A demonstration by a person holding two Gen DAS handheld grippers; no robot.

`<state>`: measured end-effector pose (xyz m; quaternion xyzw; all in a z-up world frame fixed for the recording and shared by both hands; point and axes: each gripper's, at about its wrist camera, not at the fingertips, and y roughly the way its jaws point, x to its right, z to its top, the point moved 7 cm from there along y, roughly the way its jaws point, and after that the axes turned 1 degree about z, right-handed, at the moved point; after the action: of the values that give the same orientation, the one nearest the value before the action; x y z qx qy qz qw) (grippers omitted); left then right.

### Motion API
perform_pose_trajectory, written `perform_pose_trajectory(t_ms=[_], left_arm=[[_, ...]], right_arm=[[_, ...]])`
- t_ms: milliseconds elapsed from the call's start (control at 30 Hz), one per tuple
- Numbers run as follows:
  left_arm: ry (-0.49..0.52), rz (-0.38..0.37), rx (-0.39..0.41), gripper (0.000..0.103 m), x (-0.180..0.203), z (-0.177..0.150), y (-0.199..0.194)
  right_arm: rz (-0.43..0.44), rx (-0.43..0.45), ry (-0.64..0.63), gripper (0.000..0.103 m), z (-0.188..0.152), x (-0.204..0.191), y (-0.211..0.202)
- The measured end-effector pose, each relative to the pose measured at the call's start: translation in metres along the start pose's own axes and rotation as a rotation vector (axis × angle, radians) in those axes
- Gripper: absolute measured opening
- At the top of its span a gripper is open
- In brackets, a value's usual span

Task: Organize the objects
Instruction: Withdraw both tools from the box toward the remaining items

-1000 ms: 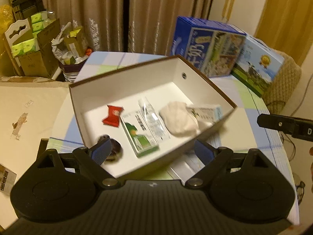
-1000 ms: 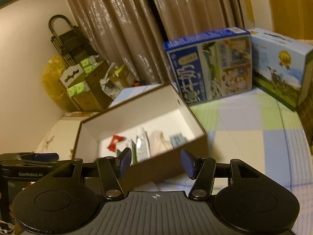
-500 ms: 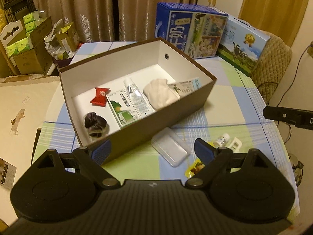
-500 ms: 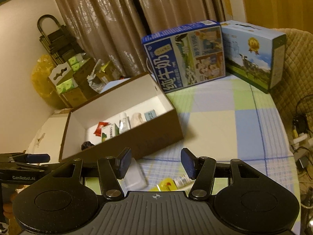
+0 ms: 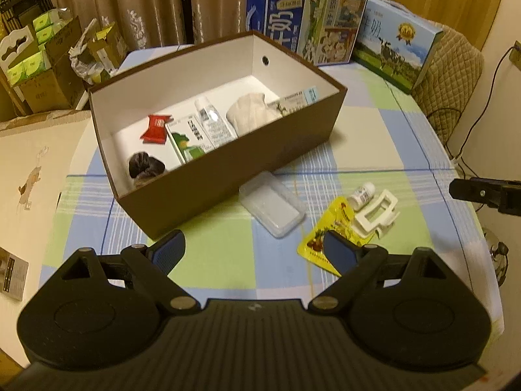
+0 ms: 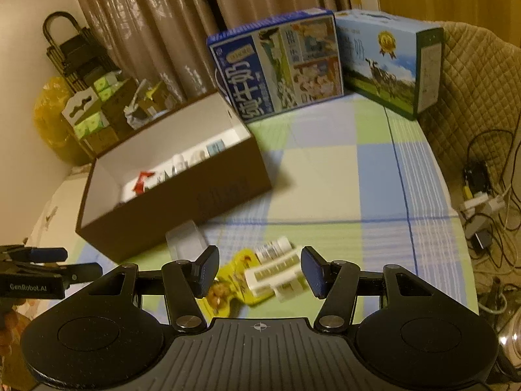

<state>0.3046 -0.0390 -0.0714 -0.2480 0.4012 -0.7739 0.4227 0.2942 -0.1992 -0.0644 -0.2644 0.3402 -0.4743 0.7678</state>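
Note:
A brown box [image 5: 228, 163] with a white inside sits on the checked tablecloth. It holds a red packet [image 5: 155, 124], a green-and-white carton [image 5: 187, 138], a small clear bottle [image 5: 213, 119], a white cloth bundle [image 5: 250, 114], a dark scrunchie [image 5: 143, 166] and a tube. In front of it lie a clear plastic case [image 5: 272, 208], a yellow sachet [image 5: 329, 238], a small white bottle [image 5: 361, 194] and a white hair claw [image 5: 377, 215]. My left gripper [image 5: 254, 251] is open above the cloth. My right gripper [image 6: 259, 272] is open over the hair claw [image 6: 276, 275] and sachet [image 6: 232, 282].
Two blue milk cartons [image 5: 306, 16] [image 5: 397, 52] stand at the table's back. A quilted chair [image 5: 452, 75] and cables are at the right. Cardboard boxes [image 5: 49, 68] crowd the back left beside the curtains. The table edge runs near the right gripper.
Both grippers have pulled back and up from the box. The loose items in front of the box have come into view, and the right gripper now hangs over them.

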Motion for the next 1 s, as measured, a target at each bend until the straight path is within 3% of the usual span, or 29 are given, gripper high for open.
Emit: perform_pose_trajectory(t_ms=[433, 1000], left_arm=[[0.02, 0.008, -0.078, 0.09, 0.009, -0.026, 0.017], [0.012, 0.015, -0.122, 0.09, 0.013, -0.038, 0.033]], right_arm=[[0.001, -0.071, 0.015, 0.053, -0.032, 0.013, 0.002], [-0.013, -0.118, 0.055, 0.053, -0.049, 0.028, 0.008]])
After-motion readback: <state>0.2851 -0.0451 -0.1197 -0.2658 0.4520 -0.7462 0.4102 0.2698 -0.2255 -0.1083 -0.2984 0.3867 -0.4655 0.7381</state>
